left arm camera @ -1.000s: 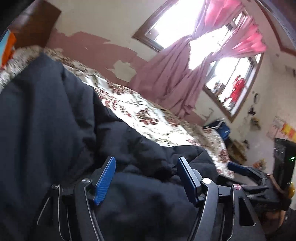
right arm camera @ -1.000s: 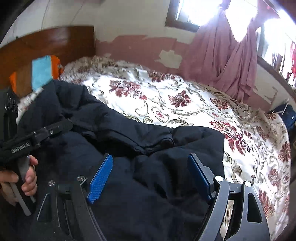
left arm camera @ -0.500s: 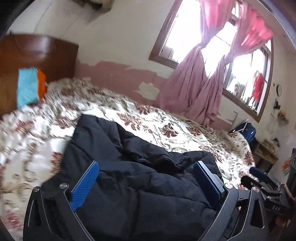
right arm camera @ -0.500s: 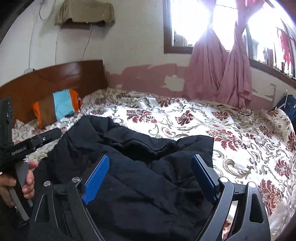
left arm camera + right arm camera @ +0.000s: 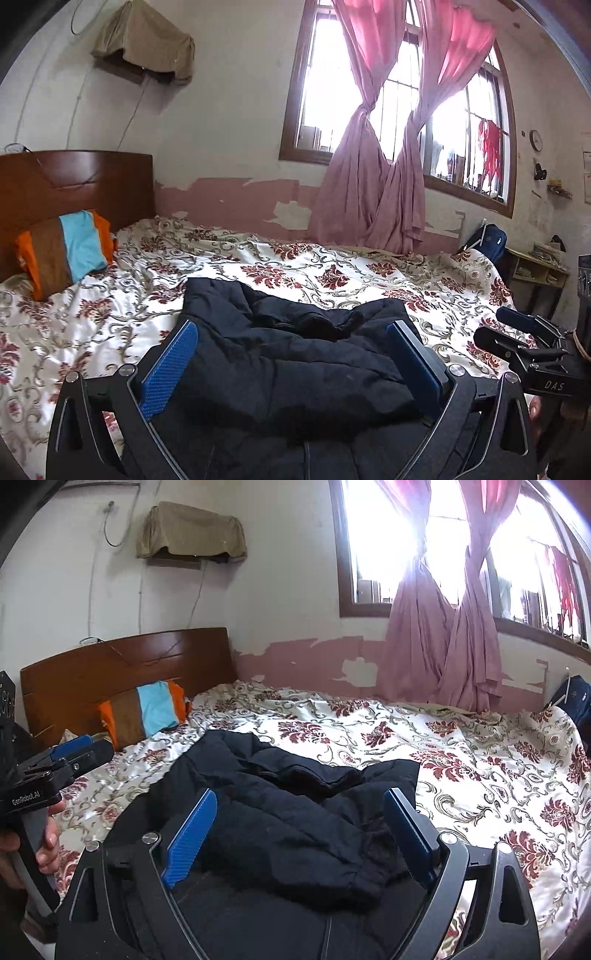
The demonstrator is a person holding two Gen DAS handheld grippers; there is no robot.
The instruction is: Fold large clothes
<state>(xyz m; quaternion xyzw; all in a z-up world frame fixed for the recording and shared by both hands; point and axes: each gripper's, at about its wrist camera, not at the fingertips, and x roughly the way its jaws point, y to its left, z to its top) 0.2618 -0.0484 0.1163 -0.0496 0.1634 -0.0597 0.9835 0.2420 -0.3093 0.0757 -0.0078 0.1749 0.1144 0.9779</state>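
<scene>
A dark navy padded jacket (image 5: pixel 295 354) lies bunched on the floral bedspread (image 5: pixel 314 266), near the bed's front edge. My left gripper (image 5: pixel 291 332) hangs above its near part, jaws wide open and empty. In the right wrist view the same jacket (image 5: pixel 280 812) lies under my right gripper (image 5: pixel 303 801), also open and empty. The right gripper also shows at the right edge of the left wrist view (image 5: pixel 517 332). The left gripper shows at the left edge of the right wrist view (image 5: pixel 70 753), held by a hand.
A striped orange, brown and blue pillow (image 5: pixel 66 251) leans on the wooden headboard (image 5: pixel 74 184) at the left. Pink curtains (image 5: pixel 376 184) hang at the window behind the bed. A blue bag (image 5: pixel 487 240) and a small shelf stand at the right.
Both grippers have lifted up and drawn back from the jacket, so the views now look level across the bed. The jacket lies lower and smaller in view. Both stay open.
</scene>
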